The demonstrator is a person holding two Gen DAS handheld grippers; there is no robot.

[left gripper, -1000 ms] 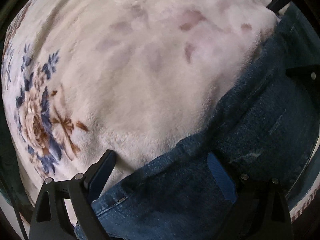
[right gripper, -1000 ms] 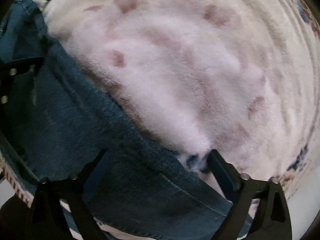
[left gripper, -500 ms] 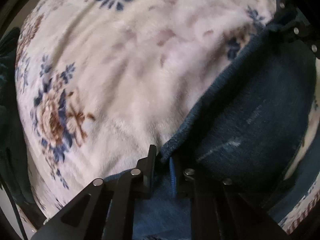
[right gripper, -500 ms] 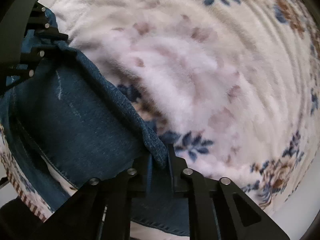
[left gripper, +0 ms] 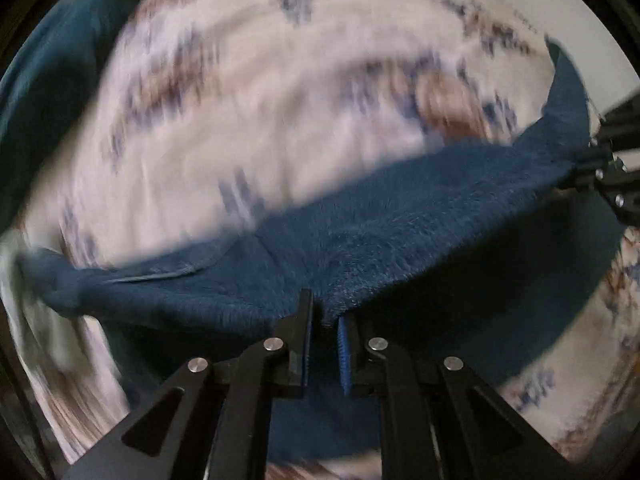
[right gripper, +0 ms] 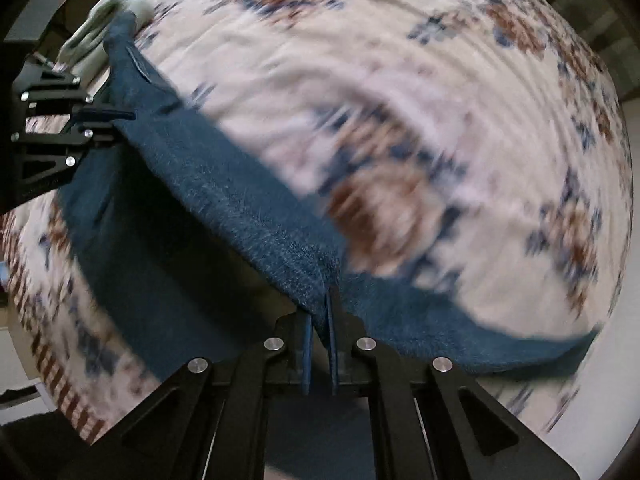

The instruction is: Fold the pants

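Observation:
The pants are blue denim jeans [left gripper: 400,224], lifted off a floral blanket. My left gripper [left gripper: 325,320] is shut on the jeans' edge, and the cloth stretches taut from it to my right gripper [left gripper: 588,164] at the right edge of that view. In the right wrist view my right gripper [right gripper: 320,312] is shut on the jeans [right gripper: 224,188], and my left gripper [right gripper: 120,120] pinches the same edge at the left. The rest of the jeans hangs below in shadow.
A cream blanket with blue and brown flowers [right gripper: 400,92] covers the bed beneath. A pale green cloth [right gripper: 100,20] lies at the far left beside the jeans' end. A dark teal fabric [left gripper: 44,112] lies at the left of the left wrist view.
Both grippers closed on the jeans' edge from open a second ago. They have since lifted it well above the blanket and pulled it taut between them; the views are blurred by motion.

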